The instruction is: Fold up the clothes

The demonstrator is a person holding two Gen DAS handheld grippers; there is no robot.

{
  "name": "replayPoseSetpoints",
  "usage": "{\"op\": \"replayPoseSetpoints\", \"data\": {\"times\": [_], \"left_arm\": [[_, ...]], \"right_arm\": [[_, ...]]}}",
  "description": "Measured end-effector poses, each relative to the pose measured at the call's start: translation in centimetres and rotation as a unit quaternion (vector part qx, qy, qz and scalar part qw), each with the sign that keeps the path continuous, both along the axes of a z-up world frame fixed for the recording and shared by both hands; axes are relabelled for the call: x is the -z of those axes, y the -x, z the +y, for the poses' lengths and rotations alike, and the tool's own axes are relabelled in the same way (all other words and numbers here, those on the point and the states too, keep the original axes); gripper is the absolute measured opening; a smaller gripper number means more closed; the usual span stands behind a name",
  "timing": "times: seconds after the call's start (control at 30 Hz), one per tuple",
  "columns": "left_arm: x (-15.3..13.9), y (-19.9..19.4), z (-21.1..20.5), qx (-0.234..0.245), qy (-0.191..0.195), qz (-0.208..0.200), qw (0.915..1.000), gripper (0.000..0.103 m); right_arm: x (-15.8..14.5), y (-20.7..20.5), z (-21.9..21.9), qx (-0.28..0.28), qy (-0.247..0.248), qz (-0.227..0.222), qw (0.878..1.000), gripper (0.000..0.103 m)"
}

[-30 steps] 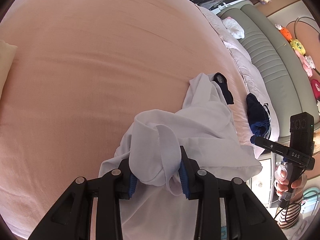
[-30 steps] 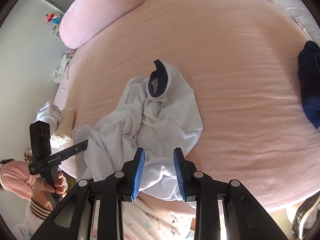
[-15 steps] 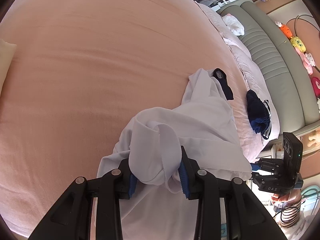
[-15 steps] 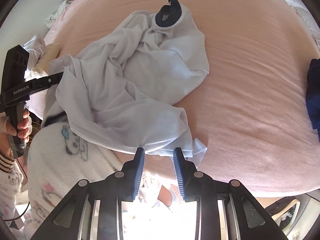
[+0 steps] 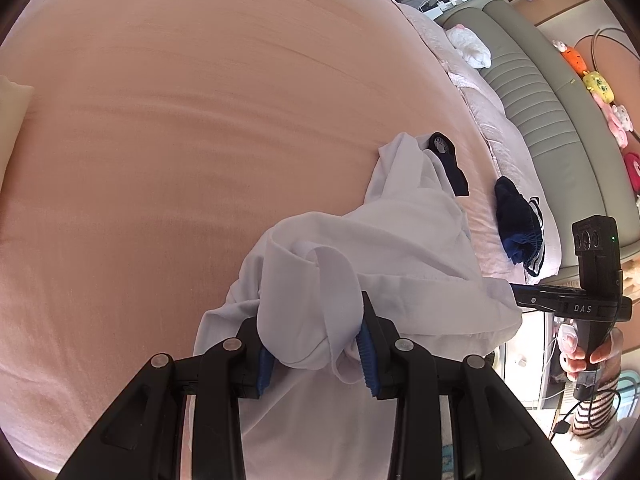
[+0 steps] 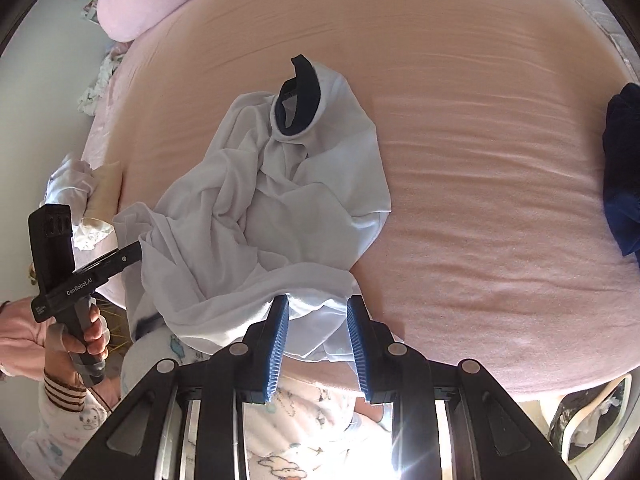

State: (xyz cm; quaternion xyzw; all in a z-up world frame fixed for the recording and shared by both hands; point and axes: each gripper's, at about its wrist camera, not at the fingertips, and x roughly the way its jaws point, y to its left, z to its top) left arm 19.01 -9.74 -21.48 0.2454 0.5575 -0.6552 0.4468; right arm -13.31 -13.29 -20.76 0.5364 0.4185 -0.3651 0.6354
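A white shirt (image 5: 400, 248) with a dark navy collar (image 5: 448, 156) lies crumpled on the pink bed sheet (image 5: 200, 140). My left gripper (image 5: 314, 332) is shut on a thick bunch of its fabric, lifted off the bed. In the right wrist view the shirt (image 6: 280, 208) spreads from the collar (image 6: 298, 96) down to the bed's near edge. There my right gripper (image 6: 317, 304) stands open, its tips on either side of the hem and the pads apart from it. The left gripper (image 6: 136, 250) reaches into the shirt's left side. From the left wrist, the right gripper (image 5: 520, 296) sits at the shirt's right edge.
A dark navy garment (image 6: 624, 168) lies near the bed's right edge. A pink pillow (image 6: 136, 4) is at the far left corner, white clothes (image 6: 72, 184) beside the bed. A grey padded headboard (image 5: 540, 112) and plush toys (image 5: 600, 84) stand beyond. The person's patterned pyjamas (image 6: 300, 420) are just below my grippers.
The right gripper dipped toward the bed's near edge, then tilted back up, and its tips now straddle the shirt's hem. The left gripper kept its hold and stayed put.
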Motion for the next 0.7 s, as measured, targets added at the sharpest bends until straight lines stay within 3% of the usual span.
{"op": "replayPoseSetpoints", "data": {"times": [0.1,0.2,0.23,0.3,0.33,0.47,0.6,0.7], "left_arm": [[0.0,0.0,0.0,0.001,0.0,0.0,1.0,0.032],[0.1,0.2,0.0,0.002,0.003,-0.002,1.0,0.032],[0.2,0.2,0.0,0.002,0.004,-0.004,1.0,0.032],[0.2,0.4,0.0,0.001,0.007,-0.008,0.9999,0.031],[0.0,0.5,0.1,-0.001,0.011,-0.015,0.9998,0.029],[-1.3,1.6,0.6,0.011,0.033,-0.057,0.9977,0.02],[-2.4,1.9,0.8,0.021,0.042,-0.084,0.9954,0.02],[-3.0,1.4,0.7,0.012,0.041,-0.079,0.9959,0.02]], "right_arm": [[0.2,1.0,-0.1,0.037,-0.036,-0.024,0.998,0.029],[-1.0,2.5,0.1,0.068,-0.034,-0.041,0.996,0.03],[-1.2,2.9,0.0,0.085,-0.033,-0.041,0.995,0.033],[-1.1,3.7,-0.2,0.115,-0.033,-0.045,0.992,0.054],[-1.0,3.4,-0.5,0.119,-0.035,-0.039,0.991,0.055],[2.1,1.5,-1.4,0.099,-0.081,-0.041,0.991,0.055],[4.8,-1.1,-1.1,0.07,-0.122,-0.045,0.989,0.055],[4.8,-2.0,-0.4,0.047,-0.094,-0.042,0.994,0.053]]}}
